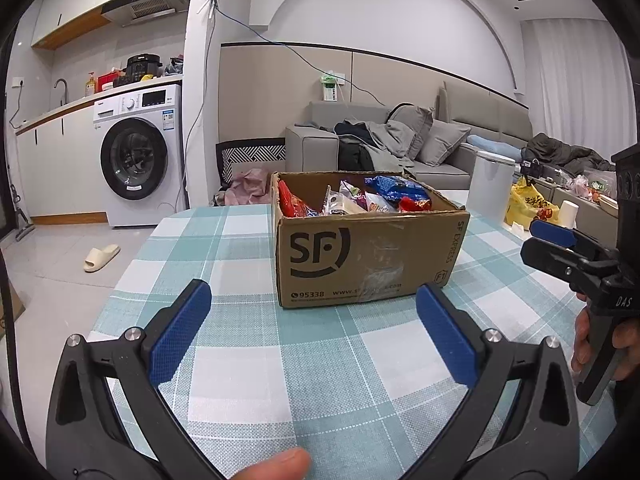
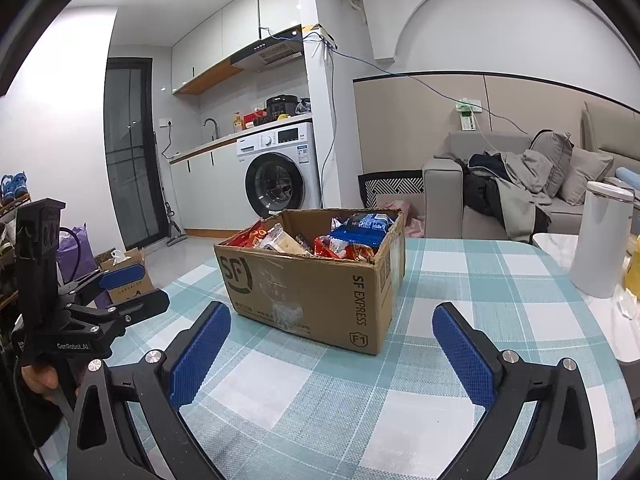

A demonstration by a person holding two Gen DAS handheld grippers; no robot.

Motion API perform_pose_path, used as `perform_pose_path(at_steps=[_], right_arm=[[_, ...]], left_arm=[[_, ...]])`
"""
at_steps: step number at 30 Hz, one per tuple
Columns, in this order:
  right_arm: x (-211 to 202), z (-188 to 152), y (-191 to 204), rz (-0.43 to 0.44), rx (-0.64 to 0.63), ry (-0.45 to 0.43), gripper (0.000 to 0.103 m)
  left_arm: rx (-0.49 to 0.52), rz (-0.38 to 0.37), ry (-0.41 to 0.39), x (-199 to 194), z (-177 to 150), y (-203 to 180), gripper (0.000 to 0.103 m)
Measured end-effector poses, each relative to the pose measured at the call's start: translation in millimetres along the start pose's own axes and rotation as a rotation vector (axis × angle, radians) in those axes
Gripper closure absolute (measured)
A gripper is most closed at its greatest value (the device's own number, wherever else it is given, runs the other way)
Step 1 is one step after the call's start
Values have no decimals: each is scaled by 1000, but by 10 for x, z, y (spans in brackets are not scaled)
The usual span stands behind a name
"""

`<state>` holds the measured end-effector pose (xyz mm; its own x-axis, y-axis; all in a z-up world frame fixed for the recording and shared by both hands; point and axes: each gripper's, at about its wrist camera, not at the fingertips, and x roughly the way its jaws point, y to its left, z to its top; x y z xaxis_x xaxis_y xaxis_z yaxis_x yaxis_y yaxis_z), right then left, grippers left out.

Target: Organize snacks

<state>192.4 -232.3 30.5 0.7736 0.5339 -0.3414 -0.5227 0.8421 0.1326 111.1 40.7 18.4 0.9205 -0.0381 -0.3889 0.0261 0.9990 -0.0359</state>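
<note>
An open brown SF Express cardboard box (image 1: 368, 256) stands on the teal-and-white checked tablecloth (image 1: 256, 380). It holds several snack packets (image 1: 360, 198), red, blue and white ones. My left gripper (image 1: 314, 320) is open just short of the box's near face, with nothing between its blue pads. In the right wrist view the box (image 2: 312, 288) shows a corner, with snack packets (image 2: 320, 240) inside. My right gripper (image 2: 332, 352) is open and empty in front of it. Each gripper appears in the other's view: the right gripper (image 1: 540, 242) at the box's right, the left gripper (image 2: 140, 290) at its left.
A white cylindrical container (image 2: 600, 240) and a yellow bag (image 1: 528, 204) stand to the right of the table. A grey sofa (image 1: 400, 144) lies behind it, a washing machine (image 1: 136, 156) at the back left. The table edge curves off on the left, above a floor with a slipper (image 1: 102, 258).
</note>
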Motion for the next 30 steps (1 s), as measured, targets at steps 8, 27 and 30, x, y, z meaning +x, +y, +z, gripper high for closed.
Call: perform_pose_path(at_steps=[8, 27, 30], right_arm=[[-50, -4, -40, -3, 17, -25, 0], [-59, -2, -41, -15, 15, -23, 0], [-59, 1, -39, -17, 12, -23, 0]], left_arm=[[-36, -3, 8, 5, -15, 69, 1], [-40, -3, 11, 26, -32, 81, 1], [-40, -2, 11, 26, -32, 80, 1]])
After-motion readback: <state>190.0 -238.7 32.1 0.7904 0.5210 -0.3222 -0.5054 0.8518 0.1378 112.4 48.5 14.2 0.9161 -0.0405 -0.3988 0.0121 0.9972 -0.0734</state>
